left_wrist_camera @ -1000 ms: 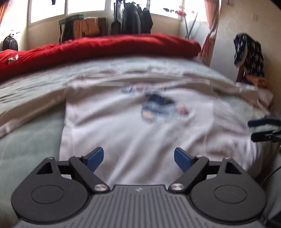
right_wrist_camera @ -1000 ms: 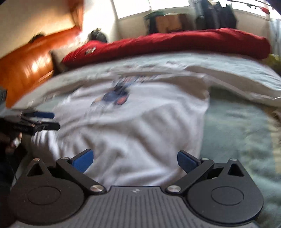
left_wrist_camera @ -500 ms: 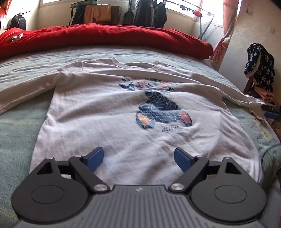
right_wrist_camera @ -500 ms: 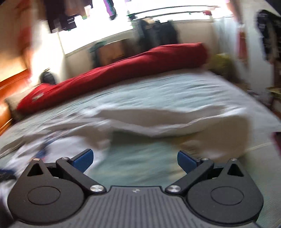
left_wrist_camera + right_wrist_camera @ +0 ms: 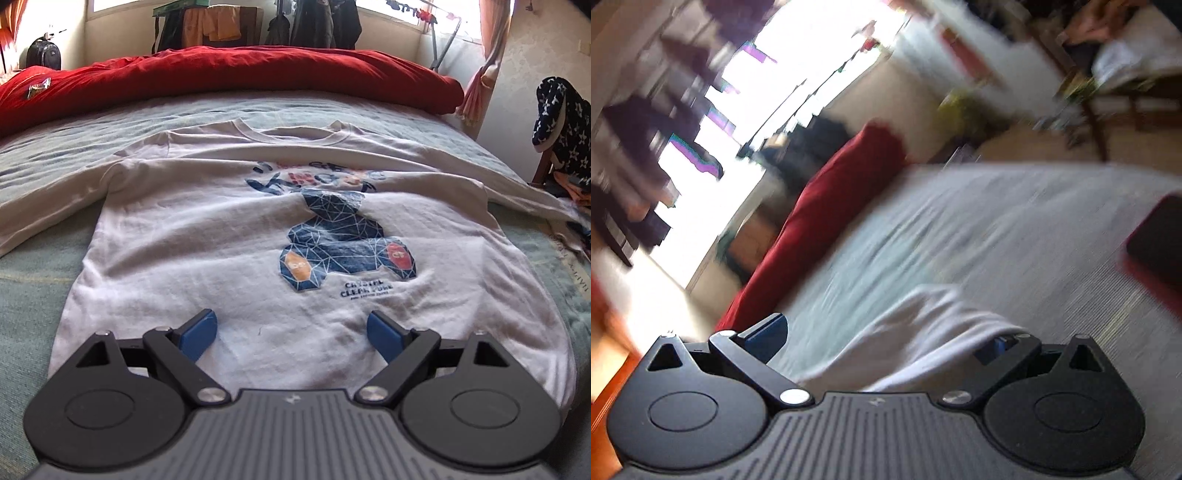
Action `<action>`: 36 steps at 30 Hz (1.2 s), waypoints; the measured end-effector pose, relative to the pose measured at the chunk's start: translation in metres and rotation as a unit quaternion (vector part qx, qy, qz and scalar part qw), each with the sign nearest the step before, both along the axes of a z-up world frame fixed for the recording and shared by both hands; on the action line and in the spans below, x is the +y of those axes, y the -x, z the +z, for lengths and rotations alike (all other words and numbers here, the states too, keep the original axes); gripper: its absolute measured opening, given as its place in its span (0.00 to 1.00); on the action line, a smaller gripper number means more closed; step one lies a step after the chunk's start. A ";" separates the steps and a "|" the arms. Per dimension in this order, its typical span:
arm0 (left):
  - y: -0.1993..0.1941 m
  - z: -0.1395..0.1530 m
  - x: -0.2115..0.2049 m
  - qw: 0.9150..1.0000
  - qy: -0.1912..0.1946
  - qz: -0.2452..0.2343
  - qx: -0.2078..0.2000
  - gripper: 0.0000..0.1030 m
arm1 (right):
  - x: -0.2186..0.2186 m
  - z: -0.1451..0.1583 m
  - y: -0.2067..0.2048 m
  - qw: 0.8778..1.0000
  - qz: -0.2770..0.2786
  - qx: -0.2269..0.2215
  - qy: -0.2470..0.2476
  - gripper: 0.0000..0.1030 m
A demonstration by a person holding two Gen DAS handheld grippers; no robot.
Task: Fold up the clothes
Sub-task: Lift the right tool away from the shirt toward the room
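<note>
Swinging off toward the white shirt's sleeve, the blurred right gripper seemingly has sleeve cloth between wide-spread fingers, while the left gripper hovers wide, empty, shirt flat ahead.

Daylight from rear windows; left view sharp, fisheye-bent edges. Right view tilted, heavily motion-blurred, window glare blown out.
</note>
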State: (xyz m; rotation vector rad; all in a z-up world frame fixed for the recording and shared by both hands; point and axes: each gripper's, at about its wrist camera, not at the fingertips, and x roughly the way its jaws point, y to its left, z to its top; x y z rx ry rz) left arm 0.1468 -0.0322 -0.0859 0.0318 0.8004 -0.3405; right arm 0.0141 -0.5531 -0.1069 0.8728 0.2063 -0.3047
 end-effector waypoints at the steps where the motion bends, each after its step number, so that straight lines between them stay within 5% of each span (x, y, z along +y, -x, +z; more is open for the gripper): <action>1: 0.000 0.000 0.000 1.000 -0.001 0.000 0.000 0.86 | -0.002 0.004 0.003 1.000 -0.018 -0.005 0.010 1.00; 8: 0.001 -0.001 -0.001 1.000 -0.001 0.001 -0.002 0.86 | 0.013 0.047 0.025 0.983 -0.094 0.000 0.159 1.00; 15: 0.002 -0.001 0.001 1.000 0.002 -0.002 -0.002 0.86 | 0.021 0.069 0.058 0.970 -0.111 0.018 0.216 1.00; 19: 0.003 -0.002 0.000 1.000 0.001 -0.002 -0.002 0.88 | 0.026 0.072 0.051 0.982 -0.047 0.018 0.184 1.00; 23: 0.001 0.000 -0.001 1.000 0.001 -0.001 0.000 0.89 | 0.039 0.064 0.008 0.987 0.079 0.032 0.133 1.00; 26: 0.000 0.002 -0.002 1.000 0.001 0.000 0.002 0.89 | 0.062 0.050 -0.038 0.974 0.173 0.067 0.128 1.00; 30: -0.001 0.005 -0.002 1.000 0.004 -0.001 0.005 0.89 | 0.088 0.030 -0.076 0.955 0.221 0.124 0.154 1.00; 36: -0.010 0.021 -0.010 1.000 0.014 -0.011 -0.015 0.89 | 0.106 0.021 -0.065 0.925 0.285 0.182 0.171 1.00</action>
